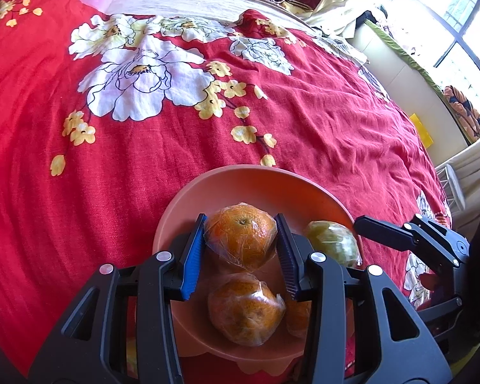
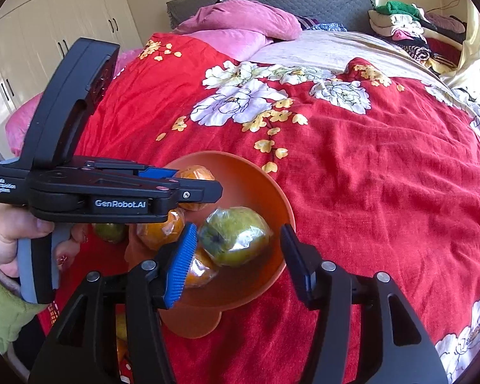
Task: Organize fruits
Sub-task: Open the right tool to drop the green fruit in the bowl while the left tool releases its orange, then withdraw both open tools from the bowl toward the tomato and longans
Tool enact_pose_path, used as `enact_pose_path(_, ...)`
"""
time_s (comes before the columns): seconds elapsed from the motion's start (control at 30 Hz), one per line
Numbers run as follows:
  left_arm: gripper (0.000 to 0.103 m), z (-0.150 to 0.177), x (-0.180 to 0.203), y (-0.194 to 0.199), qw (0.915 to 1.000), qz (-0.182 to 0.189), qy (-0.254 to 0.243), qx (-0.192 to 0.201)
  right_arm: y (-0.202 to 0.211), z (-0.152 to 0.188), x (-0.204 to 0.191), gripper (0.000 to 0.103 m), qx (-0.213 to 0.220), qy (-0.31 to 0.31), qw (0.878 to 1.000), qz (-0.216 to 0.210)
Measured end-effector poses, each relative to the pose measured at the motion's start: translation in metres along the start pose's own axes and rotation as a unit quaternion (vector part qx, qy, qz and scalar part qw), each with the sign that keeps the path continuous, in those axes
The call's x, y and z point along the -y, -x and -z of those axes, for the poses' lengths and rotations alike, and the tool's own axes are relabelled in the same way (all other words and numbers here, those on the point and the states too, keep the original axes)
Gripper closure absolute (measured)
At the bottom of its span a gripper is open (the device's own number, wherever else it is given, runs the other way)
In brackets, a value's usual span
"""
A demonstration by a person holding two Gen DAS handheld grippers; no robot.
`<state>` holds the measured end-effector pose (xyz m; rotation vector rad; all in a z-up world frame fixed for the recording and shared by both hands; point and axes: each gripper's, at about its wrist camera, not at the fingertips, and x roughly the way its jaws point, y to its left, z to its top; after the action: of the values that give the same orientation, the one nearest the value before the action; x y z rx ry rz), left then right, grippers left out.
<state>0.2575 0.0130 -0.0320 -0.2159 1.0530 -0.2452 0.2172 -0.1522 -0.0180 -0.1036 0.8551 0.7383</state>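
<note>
An orange plastic bowl (image 1: 240, 185) sits on the red flowered bedspread; it also shows in the right wrist view (image 2: 256, 188). My left gripper (image 1: 241, 233) is shut on a plastic-wrapped orange (image 1: 241, 235) and holds it over the bowl. Below it lie two more wrapped oranges (image 1: 244, 308) and a wrapped green fruit (image 1: 332, 243). My right gripper (image 2: 236, 240) is open above the bowl's near side, its jaws either side of the green fruit (image 2: 235, 236) without touching it. The left gripper's body (image 2: 112, 192) hides part of the bowl's oranges.
The red bedspread (image 1: 304, 121) stretches far ahead and to both sides. Pink pillows (image 2: 240, 22) and a clothes pile (image 2: 409, 28) lie at the headboard. Another green fruit (image 2: 110, 232) lies left of the bowl. A window (image 1: 448, 16) is at the right.
</note>
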Motion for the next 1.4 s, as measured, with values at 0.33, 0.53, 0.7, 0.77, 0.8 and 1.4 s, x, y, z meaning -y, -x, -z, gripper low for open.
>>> enact_pose_path(0.33, 0.063, 0.0, -0.002, 0.004, 1.0, -0.004, 0.005, 0.005, 0.017, 0.005, -0.002, 0.045, 0.009, -0.008, 1.0, -0.002)
enact_pose_path(0.53, 0.056, 0.0, -0.001, 0.013, 0.9999, -0.006, 0.007, 0.013, 0.025, 0.007, -0.005, 0.041, 0.013, -0.009, 1.0, 0.001)
enact_pose_path(0.7, 0.047, 0.002, 0.0, 0.025, 0.9996, -0.008, 0.012, 0.026, 0.033, 0.008, -0.009, 0.037, 0.02, -0.011, 1.0, 0.002)
enact_pose_path(0.77, 0.041, 0.003, 0.0, 0.03, 0.9994, -0.009, 0.012, 0.032, 0.036, 0.008, -0.011, 0.035, 0.022, -0.01, 1.0, 0.004)
enact_pose_path(0.8, 0.039, 0.004, 0.0, 0.035, 0.9992, -0.012, 0.014, 0.036, 0.037, 0.008, -0.012, 0.035, 0.023, -0.01, 1.0, 0.004)
enact_pose_path(1.4, 0.01, 0.023, 0.005, 0.084, 0.9955, -0.042, 0.016, 0.083, 0.062, 0.011, -0.028, 0.019, 0.047, -0.005, 0.999, 0.01)
